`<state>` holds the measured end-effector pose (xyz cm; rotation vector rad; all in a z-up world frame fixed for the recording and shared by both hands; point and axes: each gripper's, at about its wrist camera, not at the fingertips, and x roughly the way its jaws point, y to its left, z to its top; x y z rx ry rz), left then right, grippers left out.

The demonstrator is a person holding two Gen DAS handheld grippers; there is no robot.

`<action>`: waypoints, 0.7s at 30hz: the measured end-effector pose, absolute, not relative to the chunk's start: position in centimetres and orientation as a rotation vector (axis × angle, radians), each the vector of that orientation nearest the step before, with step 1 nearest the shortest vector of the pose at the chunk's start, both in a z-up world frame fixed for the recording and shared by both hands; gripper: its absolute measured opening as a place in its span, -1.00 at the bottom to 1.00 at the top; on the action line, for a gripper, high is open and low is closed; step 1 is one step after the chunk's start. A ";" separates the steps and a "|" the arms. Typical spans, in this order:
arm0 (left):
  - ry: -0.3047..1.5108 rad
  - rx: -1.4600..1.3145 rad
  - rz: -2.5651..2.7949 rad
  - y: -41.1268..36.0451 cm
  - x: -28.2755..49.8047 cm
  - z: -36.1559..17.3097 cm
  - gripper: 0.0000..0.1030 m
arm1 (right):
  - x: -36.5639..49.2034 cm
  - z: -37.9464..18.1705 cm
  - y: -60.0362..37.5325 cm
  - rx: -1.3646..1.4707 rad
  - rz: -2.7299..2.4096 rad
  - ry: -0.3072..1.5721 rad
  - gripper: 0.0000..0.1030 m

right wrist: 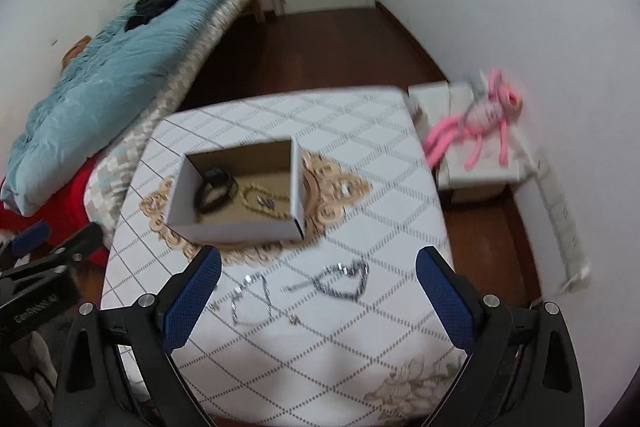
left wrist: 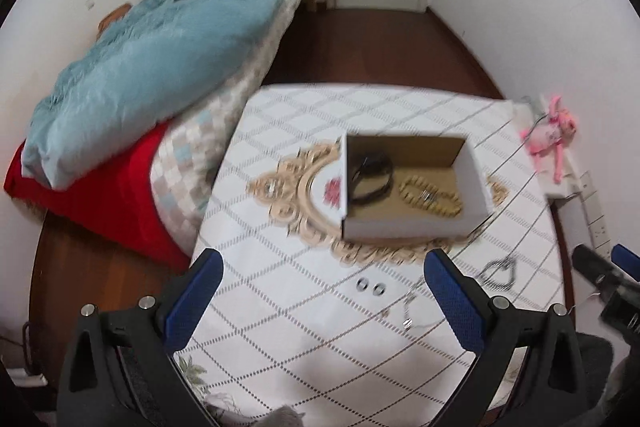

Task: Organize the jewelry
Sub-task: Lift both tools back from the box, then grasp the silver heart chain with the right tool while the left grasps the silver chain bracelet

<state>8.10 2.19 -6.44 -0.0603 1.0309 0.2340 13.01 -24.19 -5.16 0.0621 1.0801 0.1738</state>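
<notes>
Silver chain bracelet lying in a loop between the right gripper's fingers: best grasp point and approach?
Pinch one strand of the silver chain bracelet at the loop's near edge, descending from above with the open right gripper. It lies flat on the tablecloth, so there is no raised part to grab.

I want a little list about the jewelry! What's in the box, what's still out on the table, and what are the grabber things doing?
box: open cardboard box on the table
in box: dark band, gold bead bracelet
out on table: heart-shaped silver chain, second silver chain, two small rings
left hand-held gripper: open, holding nothing
right hand-held gripper: open, holding nothing, above the silver chains
</notes>
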 end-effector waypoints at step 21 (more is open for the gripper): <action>1.308 -0.075 0.139 0.6 8.6 -19.4 0.91 | 16.7 -21.4 -26.2 0.062 0.025 1.309 -0.81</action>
